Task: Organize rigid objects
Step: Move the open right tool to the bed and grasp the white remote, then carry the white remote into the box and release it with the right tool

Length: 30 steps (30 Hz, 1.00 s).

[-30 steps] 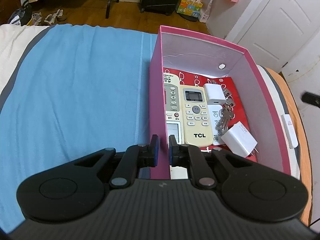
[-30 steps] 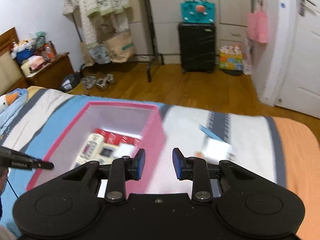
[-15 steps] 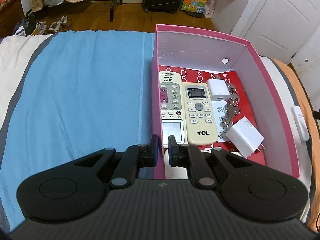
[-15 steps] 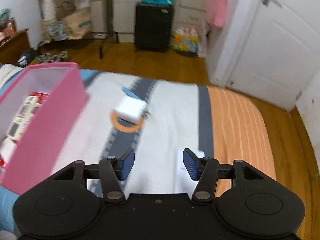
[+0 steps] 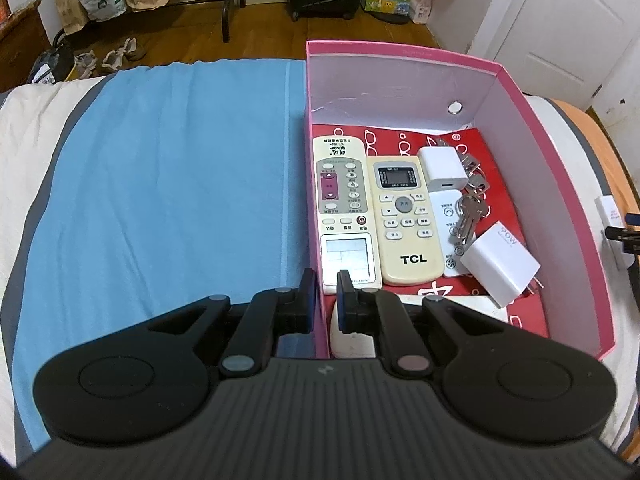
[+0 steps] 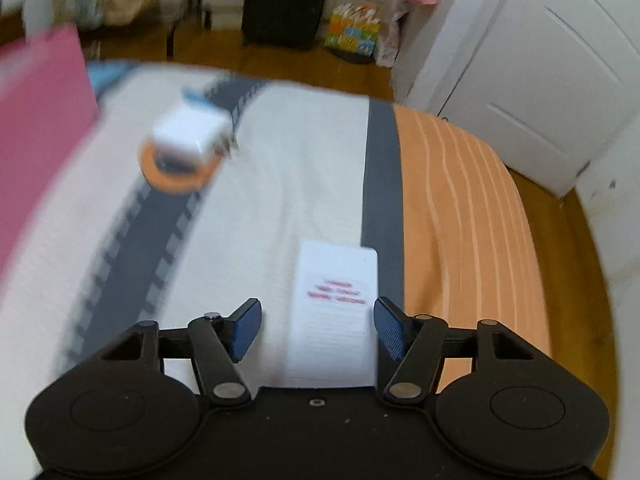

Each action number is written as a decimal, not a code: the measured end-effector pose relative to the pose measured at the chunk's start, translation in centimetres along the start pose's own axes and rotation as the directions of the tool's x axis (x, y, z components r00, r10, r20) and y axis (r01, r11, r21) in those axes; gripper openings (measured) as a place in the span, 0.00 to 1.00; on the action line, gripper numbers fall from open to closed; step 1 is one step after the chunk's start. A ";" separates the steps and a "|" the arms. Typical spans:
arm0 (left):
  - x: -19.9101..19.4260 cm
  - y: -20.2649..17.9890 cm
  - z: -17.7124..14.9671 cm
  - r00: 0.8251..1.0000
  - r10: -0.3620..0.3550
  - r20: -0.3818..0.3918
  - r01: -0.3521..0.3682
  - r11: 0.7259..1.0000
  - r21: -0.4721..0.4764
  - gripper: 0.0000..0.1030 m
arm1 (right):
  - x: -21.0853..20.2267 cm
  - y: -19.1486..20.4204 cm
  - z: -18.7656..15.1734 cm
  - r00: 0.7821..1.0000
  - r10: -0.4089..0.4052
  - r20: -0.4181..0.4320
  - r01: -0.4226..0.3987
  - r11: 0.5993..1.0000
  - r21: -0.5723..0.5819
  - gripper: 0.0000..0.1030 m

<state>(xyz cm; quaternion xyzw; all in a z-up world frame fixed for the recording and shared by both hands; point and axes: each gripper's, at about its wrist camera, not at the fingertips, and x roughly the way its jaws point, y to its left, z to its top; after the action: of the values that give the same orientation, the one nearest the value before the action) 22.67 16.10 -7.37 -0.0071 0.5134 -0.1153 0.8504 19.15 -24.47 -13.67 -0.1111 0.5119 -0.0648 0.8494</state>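
Left wrist view: the left tongs (image 5: 324,292) sit at six o'clock, pinching the near left wall of the pink box (image 5: 560,184), one pad outside, one inside. That reads as a steadying hold, so the box stays put on the bed (image 5: 168,168) while things go in. Inside, the goods lie in a tidy row: a white remote (image 5: 344,200) hard against the left wall, the TCL remote (image 5: 404,220) just beside it, a small charger (image 5: 442,166) at one o'clock, keys (image 5: 472,208) draped over a slim white remote (image 5: 448,216), and a bigger charger (image 5: 500,262) tilted at three o'clock. Long pieces lie parallel, and that looks deliberate, to save floor space.

Over to the right wrist view, and it is blurred with motion! The right tongs (image 6: 316,328) have just been opening, and they now stand spread either side of a white card-like pack (image 6: 334,312) lying flat on the bed at six o'clock. The right pad looks close to its edge, the left pad clearly apart; no squeeze yet. The pack runs lengthwise between the pads, so a close across its narrow width looks like the plan.

Up at ten o'clock, a white cube charger (image 6: 192,136) rests on an orange ring (image 6: 176,180), both waiting outside the box, whose pink wall fills the left edge. My call: pack first, those two after.
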 end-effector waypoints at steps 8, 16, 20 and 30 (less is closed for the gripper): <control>0.3 0.1 0.0 1.000 -0.008 -0.010 0.008 1.000 0.002 0.09 | 1.8 -3.8 0.0 0.995 0.100 0.010 -0.099 0.973 0.208 0.59; 0.3 0.2 -0.1 1.000 -0.014 -0.008 0.014 1.000 -0.003 0.09 | -0.4 -1.3 0.6 0.981 0.183 0.063 -0.193 0.954 0.231 0.59; 0.2 0.3 -0.1 1.000 -0.015 -0.008 0.015 1.000 -0.002 0.09 | -0.3 0.7 1.1 0.958 0.281 0.062 -0.288 0.927 0.239 0.59; 0.1 0.3 0.0 1.000 -0.017 -0.009 0.017 1.000 -0.009 0.09 | -0.1 4.6 0.1 0.973 0.223 0.053 -0.227 0.971 0.079 0.59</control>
<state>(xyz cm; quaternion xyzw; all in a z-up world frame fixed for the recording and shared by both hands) 22.76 16.39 -7.56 -0.0150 0.5176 -0.1204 0.8470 19.20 -19.98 -14.67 -0.0179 0.4992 0.0130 0.8662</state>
